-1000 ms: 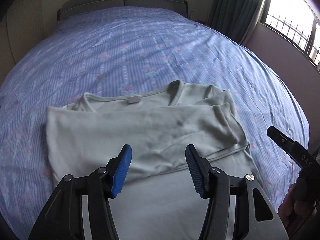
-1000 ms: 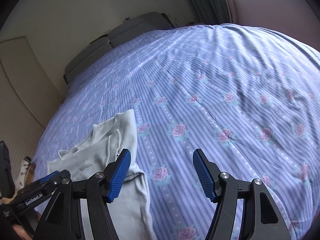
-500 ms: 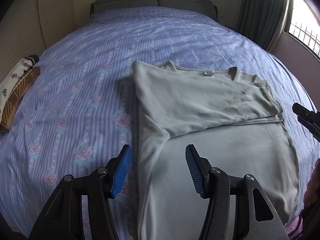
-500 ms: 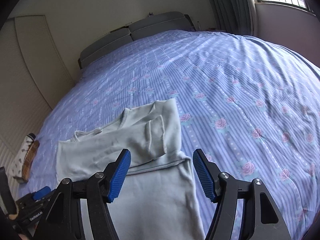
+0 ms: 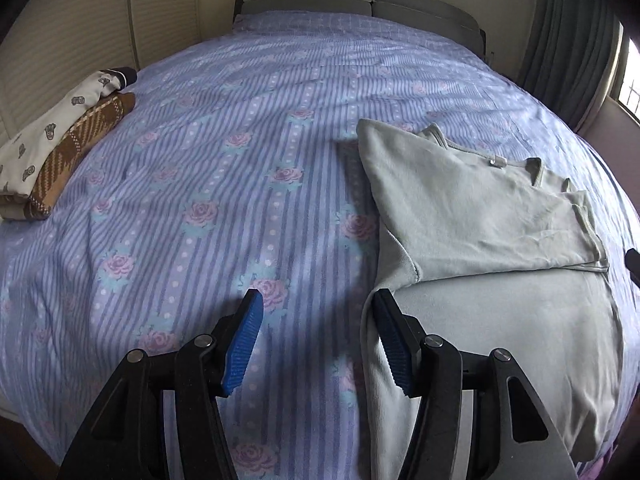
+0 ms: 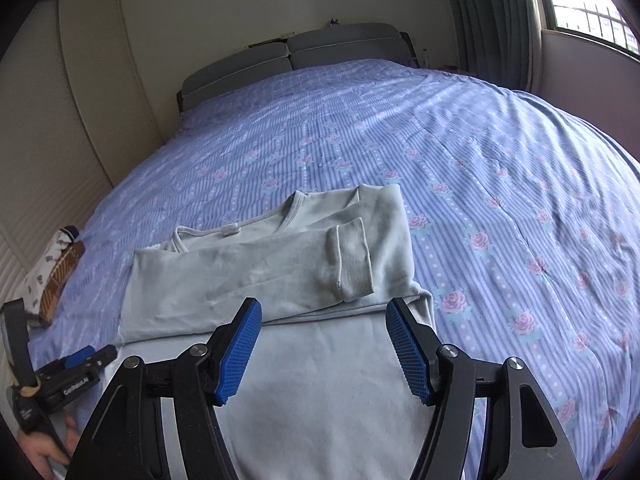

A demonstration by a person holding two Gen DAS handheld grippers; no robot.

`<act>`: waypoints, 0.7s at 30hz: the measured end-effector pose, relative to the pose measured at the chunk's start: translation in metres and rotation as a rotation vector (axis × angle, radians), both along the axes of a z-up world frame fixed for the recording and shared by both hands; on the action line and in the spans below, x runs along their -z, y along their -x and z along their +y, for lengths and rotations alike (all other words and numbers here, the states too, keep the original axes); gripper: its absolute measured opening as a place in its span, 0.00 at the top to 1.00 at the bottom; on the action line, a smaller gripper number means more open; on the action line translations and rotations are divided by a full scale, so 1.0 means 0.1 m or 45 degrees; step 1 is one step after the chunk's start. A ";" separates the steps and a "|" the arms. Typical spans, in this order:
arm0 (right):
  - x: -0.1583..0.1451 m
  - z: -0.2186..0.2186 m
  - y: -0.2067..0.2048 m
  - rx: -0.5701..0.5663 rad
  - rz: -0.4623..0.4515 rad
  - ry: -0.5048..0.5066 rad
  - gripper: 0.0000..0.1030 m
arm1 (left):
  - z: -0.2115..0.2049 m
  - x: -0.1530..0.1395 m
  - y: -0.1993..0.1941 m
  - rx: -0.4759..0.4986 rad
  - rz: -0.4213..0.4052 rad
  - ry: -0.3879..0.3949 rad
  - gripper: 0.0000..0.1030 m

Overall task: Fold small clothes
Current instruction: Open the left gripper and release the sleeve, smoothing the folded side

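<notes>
A pale green long-sleeved top (image 5: 480, 216) lies flat on the bed, both sleeves folded across its chest. In the right wrist view the top (image 6: 280, 264) fills the near middle, with a sleeve cuff (image 6: 352, 256) lying on it. My left gripper (image 5: 316, 340) is open and empty, over the bedsheet beside the top's left edge. My right gripper (image 6: 324, 344) is open and empty, above the top's lower half. The left gripper (image 6: 86, 356) also shows at the lower left of the right wrist view.
The bed carries a blue striped sheet with pink roses (image 5: 224, 184). A stack of folded clothes (image 5: 60, 148) lies at the bed's left edge, also seen in the right wrist view (image 6: 56, 276). A grey headboard (image 6: 296, 60), curtains and a window (image 6: 588, 8) stand behind.
Both grippers swung left. The left one moved from over the top's middle to its left edge. The right one moved from bare sheet to over the top. Both stayed open.
</notes>
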State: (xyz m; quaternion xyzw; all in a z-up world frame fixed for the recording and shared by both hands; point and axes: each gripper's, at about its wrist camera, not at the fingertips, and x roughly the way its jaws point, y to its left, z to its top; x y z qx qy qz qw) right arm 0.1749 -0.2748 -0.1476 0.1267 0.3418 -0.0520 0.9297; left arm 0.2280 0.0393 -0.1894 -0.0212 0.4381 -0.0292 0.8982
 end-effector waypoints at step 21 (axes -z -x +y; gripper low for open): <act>0.36 0.11 -0.64 -0.080 0.167 0.436 0.37 | -0.56 0.09 -0.61 0.160 0.010 0.073 0.34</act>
